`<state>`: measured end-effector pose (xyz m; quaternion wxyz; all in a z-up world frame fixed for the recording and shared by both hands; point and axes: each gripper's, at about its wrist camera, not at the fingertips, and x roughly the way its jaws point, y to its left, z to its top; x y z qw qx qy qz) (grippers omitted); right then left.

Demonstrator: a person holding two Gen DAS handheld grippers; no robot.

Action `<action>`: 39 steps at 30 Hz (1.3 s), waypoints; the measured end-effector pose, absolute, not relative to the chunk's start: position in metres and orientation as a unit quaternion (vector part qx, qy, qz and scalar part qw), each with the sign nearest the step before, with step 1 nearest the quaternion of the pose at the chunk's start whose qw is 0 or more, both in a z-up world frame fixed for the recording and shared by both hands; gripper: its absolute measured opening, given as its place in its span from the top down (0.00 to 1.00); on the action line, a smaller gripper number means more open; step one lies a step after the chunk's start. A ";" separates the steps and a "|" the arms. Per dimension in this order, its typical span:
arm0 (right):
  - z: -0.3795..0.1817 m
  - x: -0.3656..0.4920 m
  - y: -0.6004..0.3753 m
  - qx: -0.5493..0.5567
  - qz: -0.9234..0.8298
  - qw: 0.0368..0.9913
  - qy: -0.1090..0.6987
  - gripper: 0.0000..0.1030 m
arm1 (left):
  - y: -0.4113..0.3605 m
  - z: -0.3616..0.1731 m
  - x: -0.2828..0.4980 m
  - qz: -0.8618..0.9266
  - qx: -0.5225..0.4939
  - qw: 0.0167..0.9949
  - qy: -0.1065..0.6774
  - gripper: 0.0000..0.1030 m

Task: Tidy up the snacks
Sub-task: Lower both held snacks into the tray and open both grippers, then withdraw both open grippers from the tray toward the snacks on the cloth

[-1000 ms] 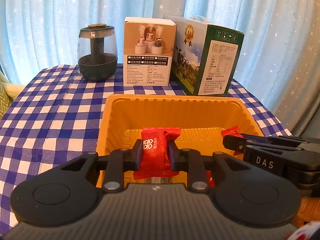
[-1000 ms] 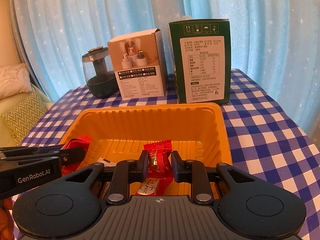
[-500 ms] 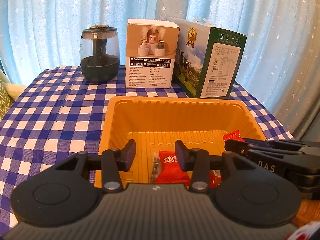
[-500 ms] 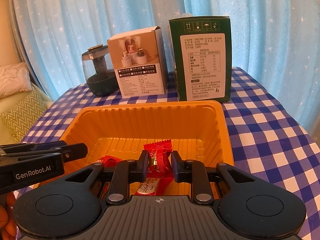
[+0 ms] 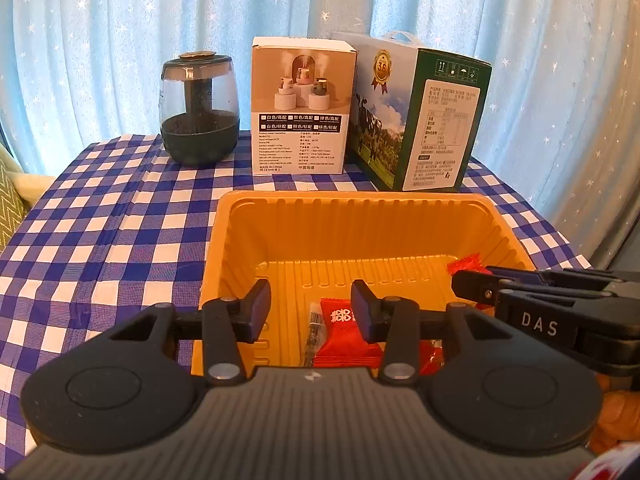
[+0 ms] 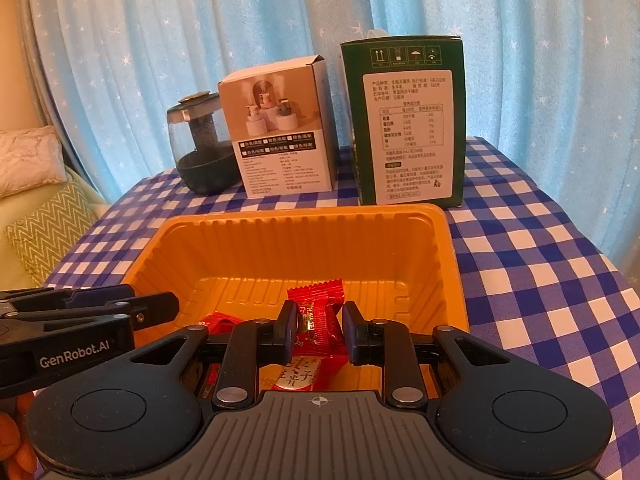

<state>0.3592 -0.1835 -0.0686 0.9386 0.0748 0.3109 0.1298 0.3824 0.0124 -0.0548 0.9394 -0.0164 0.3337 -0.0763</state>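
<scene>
An orange plastic tray (image 5: 352, 216) sits on the blue checked tablecloth; it also shows in the right wrist view (image 6: 304, 236). My left gripper (image 5: 310, 304) is open and empty above the tray's near end. A red snack packet (image 5: 344, 334) lies on the tray floor below it. My right gripper (image 6: 318, 326) hangs over the tray, its jaws slightly parted around a red wrapped candy (image 6: 318, 312). I cannot tell whether the pads still touch it. More red packets (image 6: 296, 374) lie under it.
At the back stand a dark glass jar (image 5: 199, 110), a white product box (image 5: 302, 106) and a green milk carton (image 5: 420, 114). A sofa with cushions (image 6: 36, 216) is left of the table. Blue star curtains hang behind.
My left gripper opened and let go of the red packet, which dropped onto the tray floor. My right gripper's jaws have widened a little around the red candy.
</scene>
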 end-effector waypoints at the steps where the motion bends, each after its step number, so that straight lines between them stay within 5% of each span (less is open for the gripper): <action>1: -0.068 0.359 -0.184 0.078 0.133 0.939 0.308 0.76 | 0.012 -0.055 0.382 -0.076 -0.017 0.939 0.334 0.61; 17: -0.064 0.359 -0.189 0.103 0.135 0.939 0.298 0.76 | 0.013 -0.055 0.382 -0.074 -0.014 0.940 0.333 0.57; 22: -0.063 0.357 -0.192 0.096 0.127 0.942 0.295 0.75 | 0.014 -0.054 0.380 -0.069 -0.009 0.941 0.330 0.39; 23: -0.063 0.356 -0.192 0.091 0.122 0.944 0.294 0.73 | 0.014 -0.054 0.380 -0.066 -0.007 0.942 0.329 0.36; 25: -0.062 0.352 -0.195 0.089 0.115 0.947 0.287 0.34 | 0.015 -0.053 0.378 -0.061 -0.004 0.943 0.327 0.29; 27: -0.060 0.347 -0.201 0.098 0.106 0.951 0.274 0.20 | 0.016 -0.052 0.377 -0.059 -0.005 0.944 0.326 0.27; 39: -0.056 0.325 -0.217 0.098 0.079 0.953 0.277 0.16 | 0.019 -0.047 0.364 -0.047 -0.003 0.949 0.312 0.00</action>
